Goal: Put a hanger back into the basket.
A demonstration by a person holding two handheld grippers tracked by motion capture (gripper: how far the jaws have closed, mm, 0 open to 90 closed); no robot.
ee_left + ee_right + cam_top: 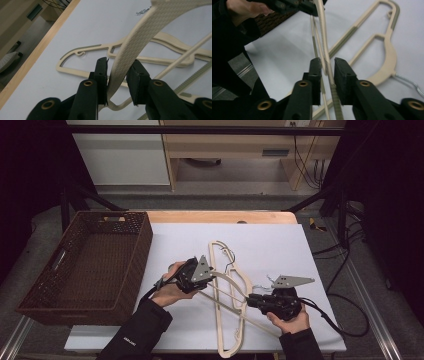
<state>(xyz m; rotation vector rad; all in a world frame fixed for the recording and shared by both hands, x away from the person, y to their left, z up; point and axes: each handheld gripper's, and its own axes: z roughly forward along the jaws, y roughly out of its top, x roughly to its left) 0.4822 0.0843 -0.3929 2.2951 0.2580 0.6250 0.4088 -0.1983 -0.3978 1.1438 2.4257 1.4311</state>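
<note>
A beige plastic hanger (235, 312) is lifted off the white table cover and spans between my two grippers. My left gripper (213, 279) is shut on its ribbed shoulder arm (140, 35), which runs down between the pads (117, 72). My right gripper (248, 301) stands a little open around the thin lower bars (323, 32); a small gap shows at the left pad, so its pads (327, 67) are not pressing. A second beige hanger (214, 251) lies flat on the cover beneath (75, 71) (387, 50), its wire hook off to the side.
A dark brown woven basket (142, 250) stands empty at the left of the table. The white cover (270, 245) has free room at the far right. A wooden table edge (220, 216) runs along the back. Cables trail from both grippers.
</note>
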